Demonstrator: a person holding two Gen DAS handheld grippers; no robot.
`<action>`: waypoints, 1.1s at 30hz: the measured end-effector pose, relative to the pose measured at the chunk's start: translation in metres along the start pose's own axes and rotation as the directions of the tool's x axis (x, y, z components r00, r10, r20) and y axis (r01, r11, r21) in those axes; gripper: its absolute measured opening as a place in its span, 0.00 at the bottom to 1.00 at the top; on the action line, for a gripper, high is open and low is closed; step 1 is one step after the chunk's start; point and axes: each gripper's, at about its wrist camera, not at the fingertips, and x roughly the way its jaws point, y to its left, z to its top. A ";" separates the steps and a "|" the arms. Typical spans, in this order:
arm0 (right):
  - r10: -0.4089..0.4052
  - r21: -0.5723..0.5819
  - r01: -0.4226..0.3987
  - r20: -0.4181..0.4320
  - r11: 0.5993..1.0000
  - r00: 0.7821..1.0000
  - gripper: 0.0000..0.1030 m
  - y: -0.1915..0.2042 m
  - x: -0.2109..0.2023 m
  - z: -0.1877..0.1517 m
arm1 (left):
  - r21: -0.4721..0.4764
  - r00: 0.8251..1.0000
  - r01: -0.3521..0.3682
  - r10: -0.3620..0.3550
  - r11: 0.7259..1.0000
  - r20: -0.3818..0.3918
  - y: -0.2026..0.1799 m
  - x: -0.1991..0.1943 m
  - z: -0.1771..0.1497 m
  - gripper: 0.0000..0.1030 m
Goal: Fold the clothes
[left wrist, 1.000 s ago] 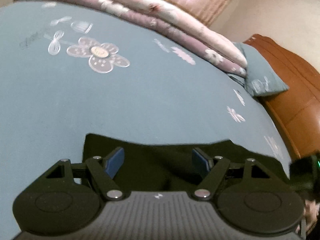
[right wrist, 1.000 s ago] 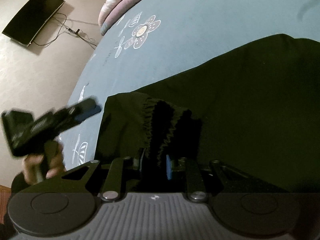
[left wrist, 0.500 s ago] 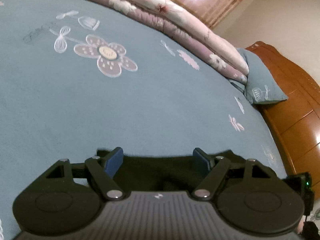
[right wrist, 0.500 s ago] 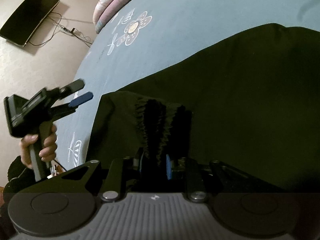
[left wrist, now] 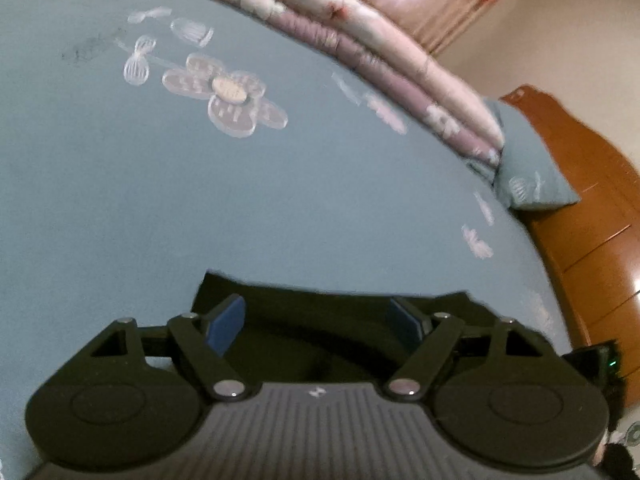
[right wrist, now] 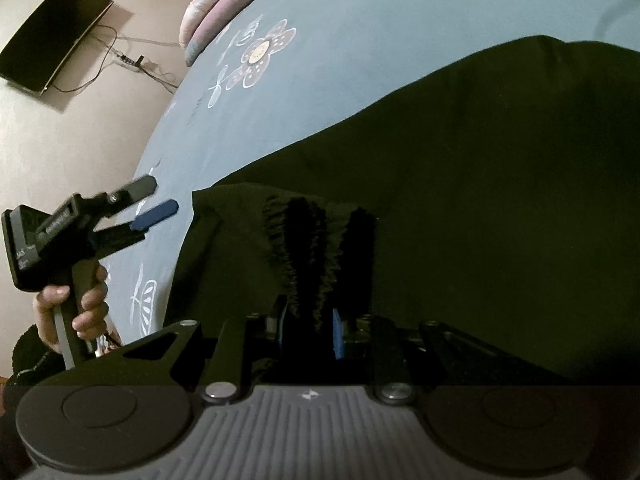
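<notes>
The bed (left wrist: 200,208) fills most of my view — a smooth blue-grey sheet printed with pale outlined flowers, one large bloom (left wrist: 228,100) up near the far side. Along that far edge lies a rolled quilt (left wrist: 360,40), soft and ribbed in pink and mauve, with a small blue pillow (left wrist: 528,168) at its end against the glossy brown wooden headboard (left wrist: 592,240).

The garment (right wrist: 480,200) is spread flat over the sheet's near part, a broad matte black cloth with a curved upper edge. Its near end is gathered into a crinkled, frilly bunch (right wrist: 320,248) standing up in ridges.

My right gripper (right wrist: 308,330) has its blue-padded fingers closed tight on that bunch. My left gripper (left wrist: 316,322) hangs just over the garment's straight black edge (left wrist: 340,292), fingers spread wide, holding nothing. From the right camera I see my left hand (right wrist: 74,304) wrapped round its dark handle, off the bed's side above the beige floor, where a flat black screen (right wrist: 52,36) lies with its cable.
</notes>
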 end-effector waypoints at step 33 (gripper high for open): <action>-0.284 -0.210 0.315 0.166 0.926 0.944 0.54 0.052 -0.096 -0.052 | 0.124 0.992 0.025 -0.009 0.992 -0.125 -0.062 -0.043 -0.075 0.77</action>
